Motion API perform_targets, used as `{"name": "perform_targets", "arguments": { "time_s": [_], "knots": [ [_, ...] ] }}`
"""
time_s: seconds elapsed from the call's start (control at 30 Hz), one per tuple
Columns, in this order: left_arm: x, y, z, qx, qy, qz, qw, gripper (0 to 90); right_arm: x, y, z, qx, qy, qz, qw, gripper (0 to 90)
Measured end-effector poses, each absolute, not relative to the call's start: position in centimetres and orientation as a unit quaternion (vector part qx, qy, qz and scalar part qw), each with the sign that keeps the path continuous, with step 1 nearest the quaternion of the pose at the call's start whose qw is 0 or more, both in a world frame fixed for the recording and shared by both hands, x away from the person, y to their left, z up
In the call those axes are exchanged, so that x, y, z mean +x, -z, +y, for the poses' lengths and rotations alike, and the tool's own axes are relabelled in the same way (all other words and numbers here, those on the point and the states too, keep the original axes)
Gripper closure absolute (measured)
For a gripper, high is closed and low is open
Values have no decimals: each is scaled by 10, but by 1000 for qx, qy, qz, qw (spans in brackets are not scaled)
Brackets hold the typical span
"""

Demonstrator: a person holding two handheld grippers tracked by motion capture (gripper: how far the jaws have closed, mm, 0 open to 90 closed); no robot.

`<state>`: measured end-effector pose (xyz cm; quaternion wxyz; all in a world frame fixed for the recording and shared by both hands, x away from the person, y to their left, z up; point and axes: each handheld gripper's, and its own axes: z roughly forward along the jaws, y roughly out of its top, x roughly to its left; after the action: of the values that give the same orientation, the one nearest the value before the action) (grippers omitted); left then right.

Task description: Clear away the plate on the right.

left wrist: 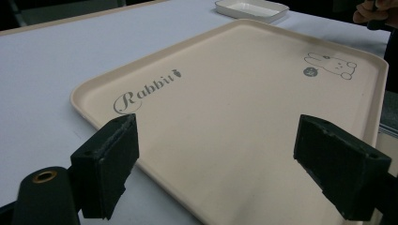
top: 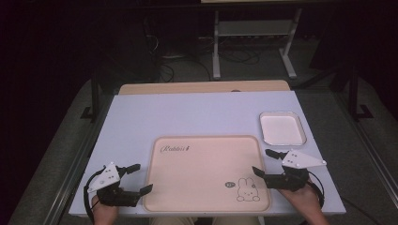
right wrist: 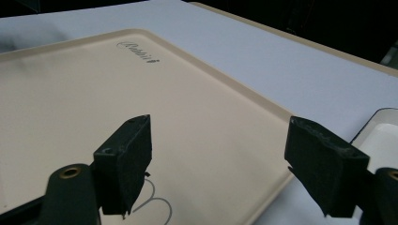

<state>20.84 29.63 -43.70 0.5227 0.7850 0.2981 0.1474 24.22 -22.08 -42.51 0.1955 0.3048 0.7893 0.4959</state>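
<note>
Along the near edge of the tabletop (top: 141, 117), the left claw (top: 139, 177) and right claw (top: 263, 161) gape wide, gripping nothing, flanking a smooth beige tray (top: 202, 197) with rounded corners. It lies empty, printed "Rabbit" beside a rabbit drawing (top: 248, 190). An empty small white dish (top: 283, 141) sits toward the right edge.

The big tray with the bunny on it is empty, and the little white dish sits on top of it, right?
Not quite. The big tray with the bunny is empty, but the little white dish does not sit on it. It stands beside the tray on the table, past the tray's far right corner. The high view shows the gap between them.
</note>
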Motion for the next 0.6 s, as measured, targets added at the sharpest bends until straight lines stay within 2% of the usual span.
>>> {"name": "perform_targets", "arguments": {
  "time_s": [0.6],
  "knots": [
    [206,437,298,783,-149,297,525,140,239,424,-223,306,-492,796,175,214]
  ]
}}
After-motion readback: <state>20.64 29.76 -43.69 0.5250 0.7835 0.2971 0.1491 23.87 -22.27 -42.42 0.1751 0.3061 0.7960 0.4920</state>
